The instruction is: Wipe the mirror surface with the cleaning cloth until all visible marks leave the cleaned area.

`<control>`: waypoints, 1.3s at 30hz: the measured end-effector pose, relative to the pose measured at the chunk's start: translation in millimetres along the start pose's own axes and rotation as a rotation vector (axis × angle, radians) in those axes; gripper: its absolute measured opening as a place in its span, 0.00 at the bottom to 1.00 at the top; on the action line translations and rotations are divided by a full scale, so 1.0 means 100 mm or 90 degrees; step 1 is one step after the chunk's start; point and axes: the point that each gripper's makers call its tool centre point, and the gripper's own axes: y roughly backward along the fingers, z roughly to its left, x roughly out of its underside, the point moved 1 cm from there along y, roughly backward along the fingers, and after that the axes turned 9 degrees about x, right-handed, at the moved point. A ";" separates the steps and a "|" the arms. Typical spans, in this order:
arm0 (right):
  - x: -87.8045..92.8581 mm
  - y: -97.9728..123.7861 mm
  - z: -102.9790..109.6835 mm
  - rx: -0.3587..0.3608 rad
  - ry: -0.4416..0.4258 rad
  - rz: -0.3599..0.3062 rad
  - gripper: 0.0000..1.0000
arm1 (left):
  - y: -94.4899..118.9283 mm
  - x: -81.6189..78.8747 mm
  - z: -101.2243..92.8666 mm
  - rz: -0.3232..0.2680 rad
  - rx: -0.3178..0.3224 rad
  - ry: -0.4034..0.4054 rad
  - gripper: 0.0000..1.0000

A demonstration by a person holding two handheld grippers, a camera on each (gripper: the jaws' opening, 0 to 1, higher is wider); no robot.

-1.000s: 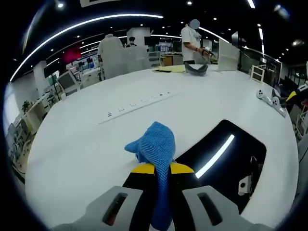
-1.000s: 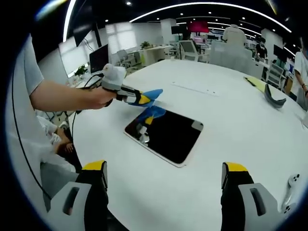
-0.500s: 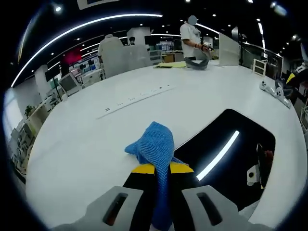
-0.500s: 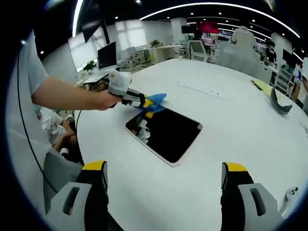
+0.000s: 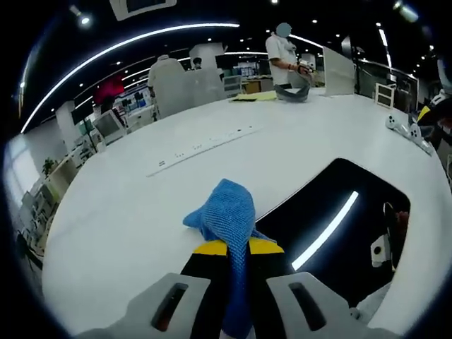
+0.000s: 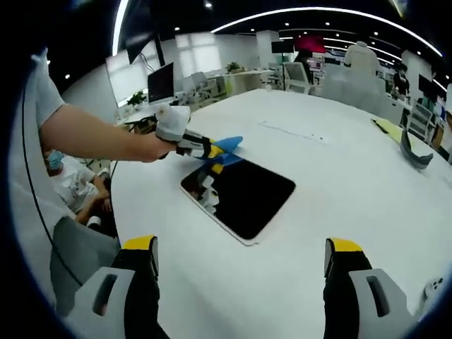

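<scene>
Change since the earlier frames: the left gripper [image 5: 236,248] has edged a little further along the near corner of the mirror [image 5: 339,226], and more of the dark glass shows in its view; in the right gripper view the cloth tip sits slightly closer to the mirror's corner than a second ago. Item one: blue cleaning cloth [image 5: 224,215], bunched, clamped between the yellow-tipped jaws of the left gripper, its loose end sticking out forward and hanging just over the mirror's near edge. Item two: mirror, a dark rounded rectangle with a pale rim, lying flat on the white surface [image 5: 141,205]; it reflects a bright ceiling light strip and, at one edge, the gripper. Seen from the right gripper view, the mirror [image 6: 240,194] lies near the middle of the surface, with the left gripper [image 6: 212,149] and cloth [image 6: 227,143] at its far-left corner, held by a person's hand [image 6: 150,147] on a bare forearm. Item three: right gripper [image 6: 240,265], jaws spread wide apart, holding nothing, hovering near the surface edge well apart from the mirror. Item four: a long white power strip [image 5: 201,148] further across the surface. Background: a standing person [image 5: 284,58] at the far side and office desks with monitors.
</scene>
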 end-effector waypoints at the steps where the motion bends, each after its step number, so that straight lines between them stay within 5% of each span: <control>1: 0.01 -0.02 0.01 0.003 0.014 0.005 0.98 | 0.00 0.01 -0.01 0.000 -0.002 -0.009 0.05; 13: 0.07 -0.03 0.11 -0.008 0.006 0.016 0.98 | -0.03 -0.03 -0.04 0.019 -0.026 -0.065 0.05; 39: 0.08 -0.02 0.07 0.001 -0.010 0.019 0.98 | -0.15 -0.12 -0.18 -0.001 -0.023 -0.063 0.05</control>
